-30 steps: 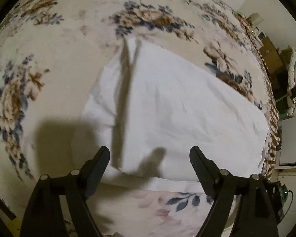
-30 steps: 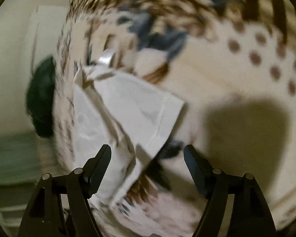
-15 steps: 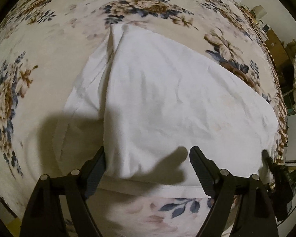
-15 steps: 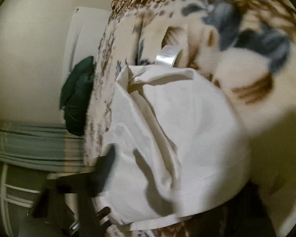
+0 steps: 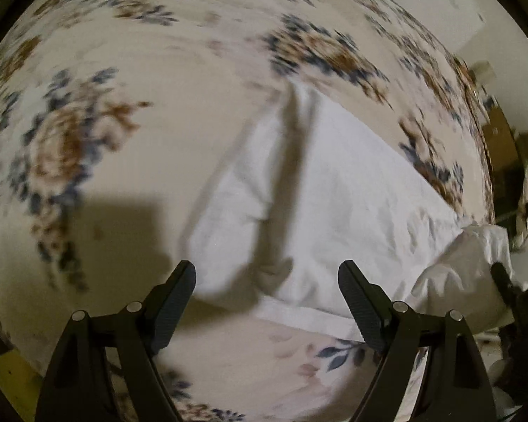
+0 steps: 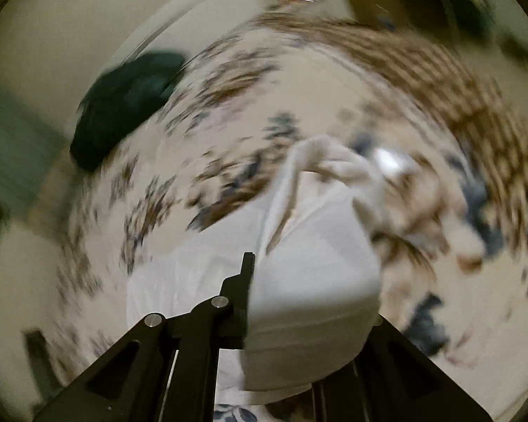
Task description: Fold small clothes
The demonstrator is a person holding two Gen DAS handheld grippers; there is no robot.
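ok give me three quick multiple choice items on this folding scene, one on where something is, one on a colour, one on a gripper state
1. Where does the dark green bundle lie?
A. at the far edge of the floral blanket
B. on top of the white garment
C. between the left gripper's fingers

2. What colour is the garment being folded?
A. blue
B. white
C. brown

3. What state is the right gripper in?
A. open and off the cloth
B. shut on nothing
C. shut on the garment

Answers: 1 A, it sits beyond the garment by the wall; 2 B, plain white cloth in both views; 3 C, cloth bunches over its fingers, while the left gripper stands open.
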